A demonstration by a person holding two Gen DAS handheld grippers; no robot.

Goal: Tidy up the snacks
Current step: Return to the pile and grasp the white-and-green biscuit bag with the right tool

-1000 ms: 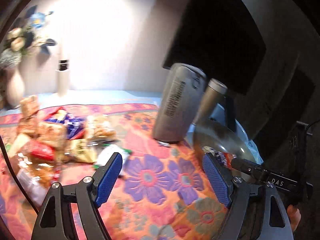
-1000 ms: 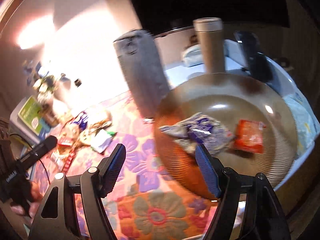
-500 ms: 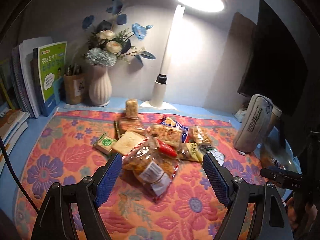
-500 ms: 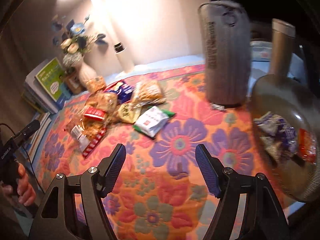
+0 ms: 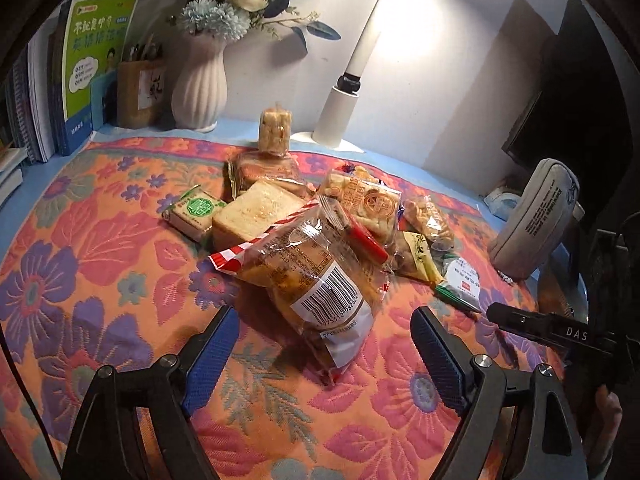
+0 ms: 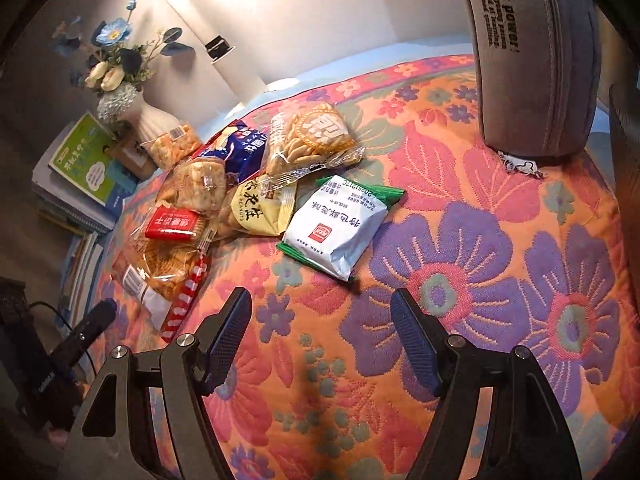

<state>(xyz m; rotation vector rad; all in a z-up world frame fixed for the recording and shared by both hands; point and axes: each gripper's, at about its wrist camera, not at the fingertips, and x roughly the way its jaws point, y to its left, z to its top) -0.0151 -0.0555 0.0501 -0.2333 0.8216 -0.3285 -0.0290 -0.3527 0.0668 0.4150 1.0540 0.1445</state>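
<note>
- Snacks (image 5: pixel 320 232) lie heaped at the centre of the left wrist view on a flowered cloth (image 5: pixel 100 264); in the right wrist view the same heap (image 6: pixel 224 188) sits in the left half of the frame.
- The heap overlaps itself: a clear bread bag with a barcode (image 5: pixel 316 292) covers the packets under it, and a white-and-green packet (image 6: pixel 340 224) lies at the heap's edge, flat on the cloth.
- The left gripper (image 5: pixel 320 354) has its jaws released and just widened further; the barcode end of the bread bag reaches between the blue pads, which stand clear of it.
- The right gripper (image 6: pixel 320 336) is likewise released, with only bare cloth between its pads; the white-and-green packet lies just above them in the frame.
- A grey pouch (image 6: pixel 536 56) stands at the upper right of the right wrist view, its top cut off by the frame; the left wrist view shows it whole (image 5: pixel 536 220) at the right edge.
- Only the left wrist view shows the vase (image 5: pixel 200 84), books (image 5: pixel 92 68) and lamp stem (image 5: pixel 352 72) clearly.
- The far right of both views is dark and hard to read.
</note>
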